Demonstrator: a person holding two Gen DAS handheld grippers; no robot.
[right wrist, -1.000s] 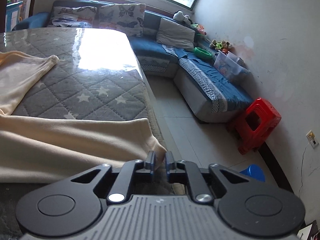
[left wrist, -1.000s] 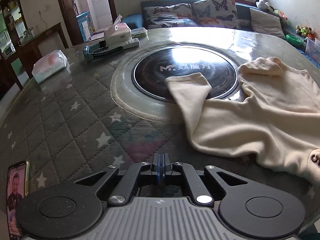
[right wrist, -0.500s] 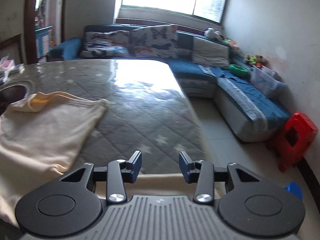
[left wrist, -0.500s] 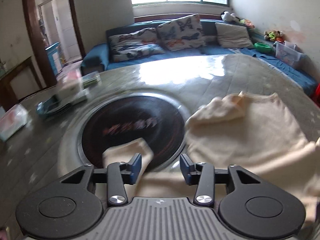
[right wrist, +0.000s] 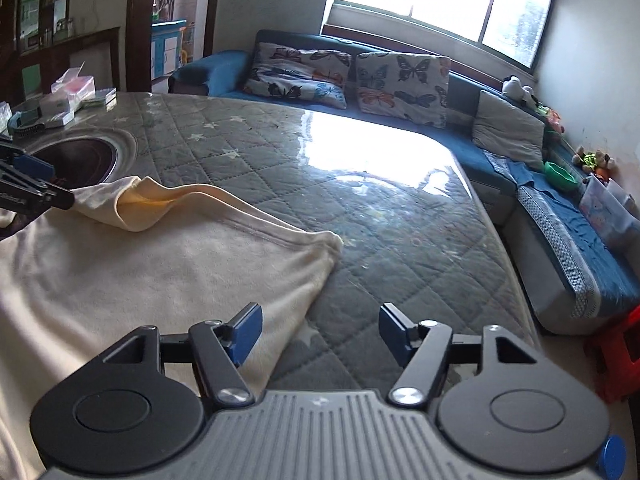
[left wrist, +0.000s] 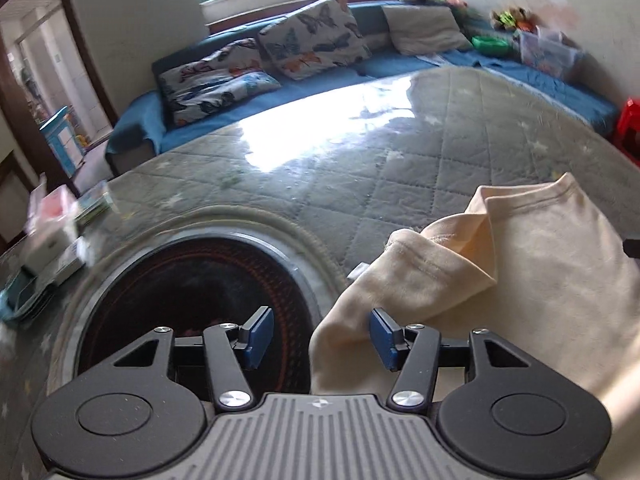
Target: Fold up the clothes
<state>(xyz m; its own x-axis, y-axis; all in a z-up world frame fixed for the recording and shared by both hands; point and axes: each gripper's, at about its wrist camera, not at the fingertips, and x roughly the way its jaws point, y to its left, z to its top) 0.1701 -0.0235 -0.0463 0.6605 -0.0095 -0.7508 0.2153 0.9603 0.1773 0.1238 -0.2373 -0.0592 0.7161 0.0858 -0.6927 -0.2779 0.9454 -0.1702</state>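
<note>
Left wrist: left gripper (left wrist: 322,338) now wide open over cream garment (left wrist: 520,280), previously shut; right gripper (right wrist: 320,334) likewise open, hem released; regrasp pending.

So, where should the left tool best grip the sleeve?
Probably at the sleeve cuff end, coming straight from the front: it already lies between the open left tool fingers, with its free edge toward the dark disc.

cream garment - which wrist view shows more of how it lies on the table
The right wrist view: the cream garment spreads flat across the quilted table, its folded sleeve and far hem visible. The left wrist view shows only its near sleeve and one side, cut off at the frame edge behind the open left gripper.
</note>
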